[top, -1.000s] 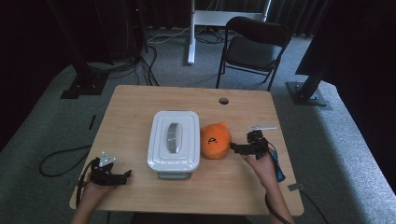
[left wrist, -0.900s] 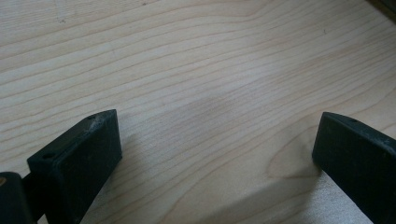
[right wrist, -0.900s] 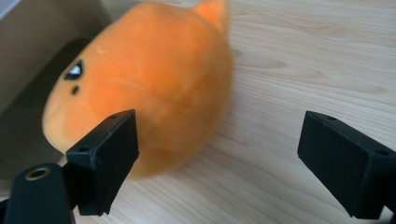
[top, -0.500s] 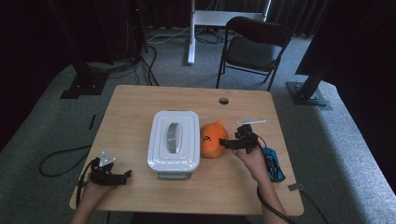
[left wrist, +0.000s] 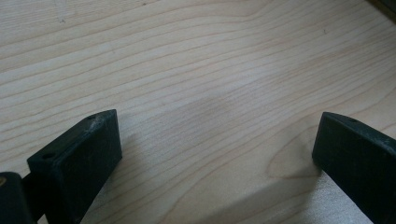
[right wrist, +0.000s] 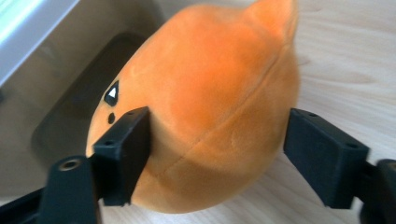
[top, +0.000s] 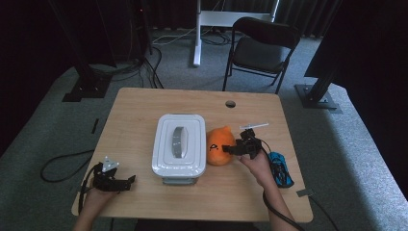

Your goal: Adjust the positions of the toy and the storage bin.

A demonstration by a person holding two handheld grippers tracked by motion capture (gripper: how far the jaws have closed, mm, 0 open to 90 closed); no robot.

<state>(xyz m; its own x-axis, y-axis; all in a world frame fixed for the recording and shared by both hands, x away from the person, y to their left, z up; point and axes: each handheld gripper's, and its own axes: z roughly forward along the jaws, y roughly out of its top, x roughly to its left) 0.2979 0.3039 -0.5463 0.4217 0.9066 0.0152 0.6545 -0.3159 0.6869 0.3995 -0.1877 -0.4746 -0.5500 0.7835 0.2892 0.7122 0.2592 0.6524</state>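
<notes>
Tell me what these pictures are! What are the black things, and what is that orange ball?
A person sits at a wooden table and holds a pair of black tongs in each hand. One picture looks down from above. The other two come from small cameras riding on the tongs. The right tongs are open around an orange soft toy, with one jaw at the toy's side, ready to squeeze. The left tongs are open over bare wood, holding nothing. A white box with a lid stands beside the toy.
</notes>
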